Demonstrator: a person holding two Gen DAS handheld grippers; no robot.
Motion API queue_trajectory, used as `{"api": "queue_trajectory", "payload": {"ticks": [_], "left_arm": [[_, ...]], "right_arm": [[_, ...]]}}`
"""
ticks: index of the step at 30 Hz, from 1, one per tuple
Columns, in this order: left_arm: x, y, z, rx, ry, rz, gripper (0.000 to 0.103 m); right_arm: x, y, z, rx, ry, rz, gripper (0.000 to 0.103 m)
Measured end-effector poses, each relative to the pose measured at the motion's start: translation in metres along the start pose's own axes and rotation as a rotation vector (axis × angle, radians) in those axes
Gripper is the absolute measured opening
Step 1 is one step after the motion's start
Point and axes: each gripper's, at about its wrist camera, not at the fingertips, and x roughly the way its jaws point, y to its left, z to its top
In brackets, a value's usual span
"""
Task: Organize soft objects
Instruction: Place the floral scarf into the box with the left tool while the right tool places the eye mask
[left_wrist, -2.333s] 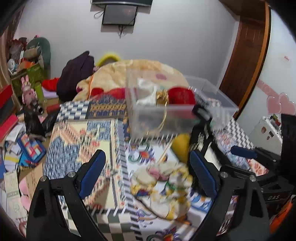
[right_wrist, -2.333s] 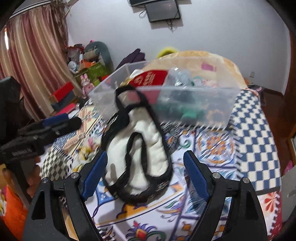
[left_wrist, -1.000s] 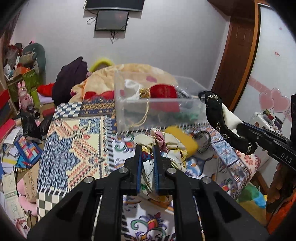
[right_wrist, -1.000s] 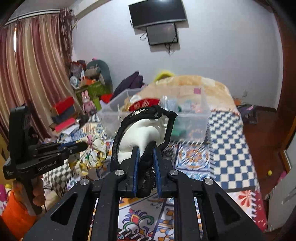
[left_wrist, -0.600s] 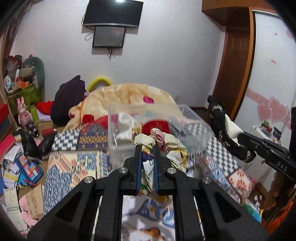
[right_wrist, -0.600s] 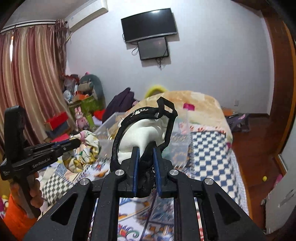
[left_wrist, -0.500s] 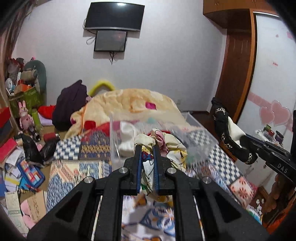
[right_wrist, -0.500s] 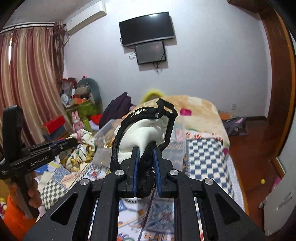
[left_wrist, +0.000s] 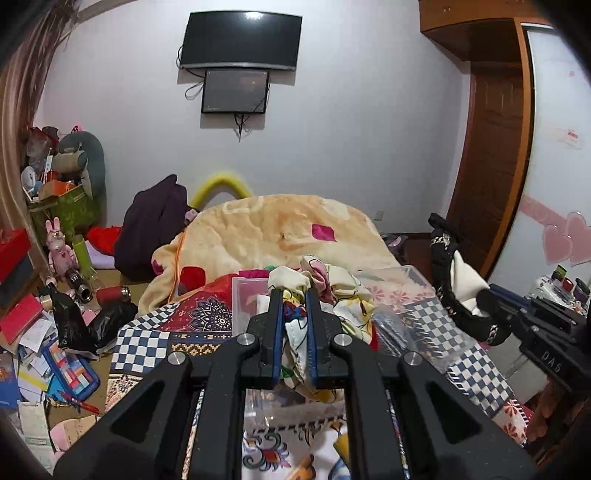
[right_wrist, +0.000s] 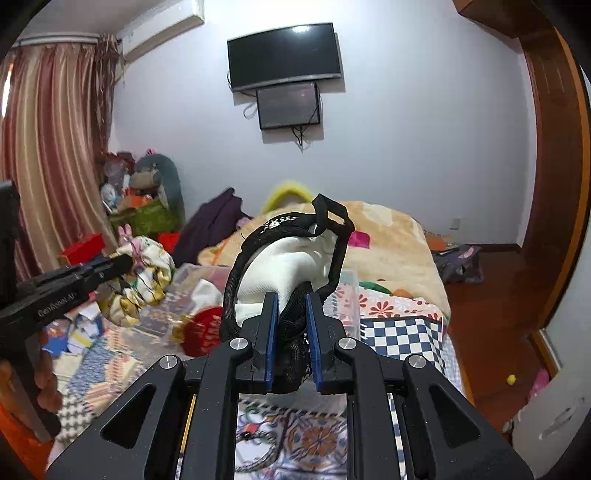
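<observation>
My left gripper (left_wrist: 292, 295) is shut on a cream floral cloth (left_wrist: 343, 295), held up over the clear plastic bin (left_wrist: 243, 295) on the bed. The cloth also shows in the right wrist view (right_wrist: 147, 273) at the left gripper's tip. My right gripper (right_wrist: 290, 299) is shut on a white cloth item with black straps (right_wrist: 288, 258), held in the air above the bin (right_wrist: 347, 291). That item also shows at the right of the left wrist view (left_wrist: 458, 291). A red item (right_wrist: 201, 332) lies in the bin.
A patterned quilt (left_wrist: 147, 343) covers the bed, with a peach blanket (left_wrist: 273, 232) heaped behind the bin. Boxes, papers and toys (left_wrist: 44, 332) clutter the floor at the left. A wooden door (left_wrist: 487, 162) stands at the right. A TV (left_wrist: 240, 40) hangs on the wall.
Both grippers closed on their cloth items, lifted them off the bed and carried them up over the bin. In the last half second both rose slightly further.
</observation>
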Motion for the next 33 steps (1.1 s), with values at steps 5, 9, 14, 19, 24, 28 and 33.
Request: {"api": "queue_trajectory", "payload": {"ticks": [5, 9, 14, 19, 24, 28, 33], "left_arm": [[0.032, 0.000, -0.005, 0.003, 0.054, 0.013, 0.010], [0.052, 0.001, -0.011, 0.014, 0.089, 0.026, 0.010], [0.069, 0.002, -0.020, 0.032, 0.122, 0.037, 0.010], [0.075, 0.005, -0.026, 0.026, 0.151, 0.039, 0.011], [0.074, 0.009, -0.030, 0.000, 0.177, 0.012, 0.014], [0.066, 0.010, -0.028, 0.003, 0.169, 0.001, 0.020], [0.044, 0.007, -0.022, 0.007, 0.122, -0.003, 0.056]], "right_arm": [[0.025, -0.002, -0.005, -0.016, 0.066, -0.028, 0.014], [0.043, -0.005, -0.010, -0.027, 0.122, -0.050, 0.014], [0.049, -0.005, -0.014, -0.042, 0.162, -0.061, 0.014], [0.046, -0.005, -0.011, -0.047, 0.170, -0.066, 0.019], [0.040, -0.003, -0.010, -0.068, 0.167, -0.055, 0.019], [0.034, 0.001, -0.007, -0.094, 0.156, -0.053, 0.020], [0.020, 0.004, -0.001, -0.082, 0.118, -0.025, 0.036]]}}
